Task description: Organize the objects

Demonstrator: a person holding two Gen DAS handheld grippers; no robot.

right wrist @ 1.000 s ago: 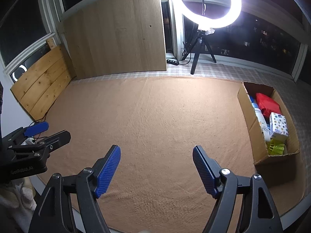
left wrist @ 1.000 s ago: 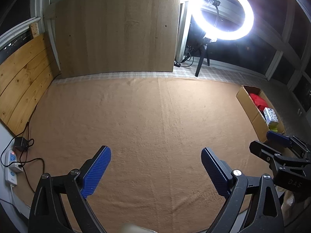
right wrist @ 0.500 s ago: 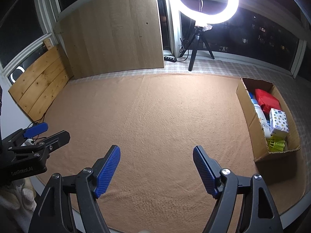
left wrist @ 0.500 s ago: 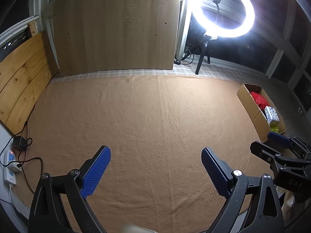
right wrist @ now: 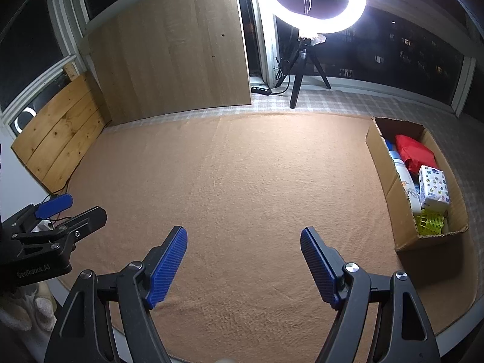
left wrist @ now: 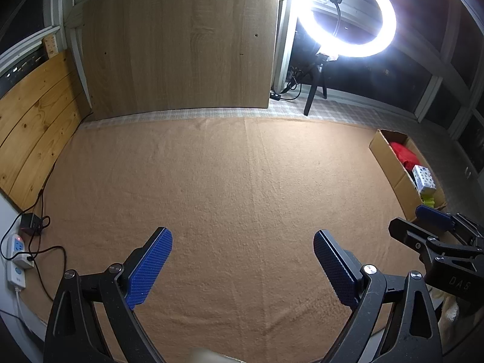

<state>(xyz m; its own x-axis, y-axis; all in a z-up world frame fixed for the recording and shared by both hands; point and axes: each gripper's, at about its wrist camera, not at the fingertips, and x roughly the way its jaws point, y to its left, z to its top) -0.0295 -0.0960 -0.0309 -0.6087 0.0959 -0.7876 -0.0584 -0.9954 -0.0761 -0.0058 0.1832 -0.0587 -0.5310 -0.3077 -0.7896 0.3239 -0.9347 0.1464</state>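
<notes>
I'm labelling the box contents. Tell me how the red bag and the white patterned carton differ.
The red bag is plain red and soft, slumped toward the far end of the cardboard box; the white patterned carton is a rigid block printed with coloured stars and dots, nearer the camera. The bag looks larger than the carton. Both lie inside the same box.

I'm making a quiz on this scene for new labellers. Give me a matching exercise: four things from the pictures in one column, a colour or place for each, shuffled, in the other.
Things:
1. cardboard box
2. ring light
3. red bag
4. power strip

Places:
A. on a tripod behind the brown mat
B. inside the box, at its far end
C. on the mat's right edge
D. off the mat's left edge, with cables plugged in

Pairs: 1-C, 2-A, 3-B, 4-D
</notes>
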